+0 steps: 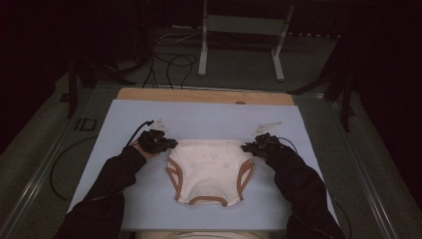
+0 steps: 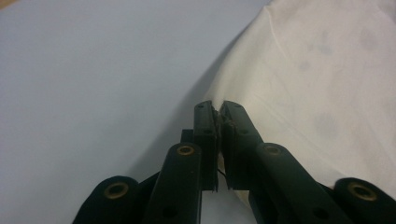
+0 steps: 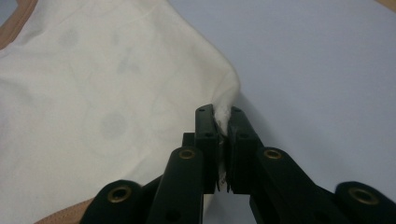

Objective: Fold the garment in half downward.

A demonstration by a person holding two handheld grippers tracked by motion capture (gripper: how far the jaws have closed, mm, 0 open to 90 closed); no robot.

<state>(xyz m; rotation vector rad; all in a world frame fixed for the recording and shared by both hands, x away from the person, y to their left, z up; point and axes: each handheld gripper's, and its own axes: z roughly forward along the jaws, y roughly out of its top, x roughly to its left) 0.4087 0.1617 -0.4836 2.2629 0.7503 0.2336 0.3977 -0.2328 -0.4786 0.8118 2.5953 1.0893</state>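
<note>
High view shows a cream garment (image 1: 209, 169) with brown-trimmed leg openings lying flat on the pale blue surface (image 1: 149, 199), about midway between its left and right edges and nearer the near edge than the far one. Bare surface runs wide on both sides of the cloth and between its top hem and the far edge, where a wooden strip (image 1: 204, 95) borders the blue. Toward the near edge only a narrow band of blue stays free below the crotch trim.

Both dark-sleeved forearms come up from the near corners and angle inward. The left gripper (image 1: 166, 144) meets the garment's top left corner; the right gripper (image 1: 247, 147) meets the top right corner, each held low over the surface.

Left gripper view has the jaws pressed together on a thin fold of the cream fabric (image 2: 299, 84) at its edge. Right gripper view likewise has the jaws clamped on a bunched tuft of the corner (image 3: 223, 112), cloth rising slightly to it.
</note>
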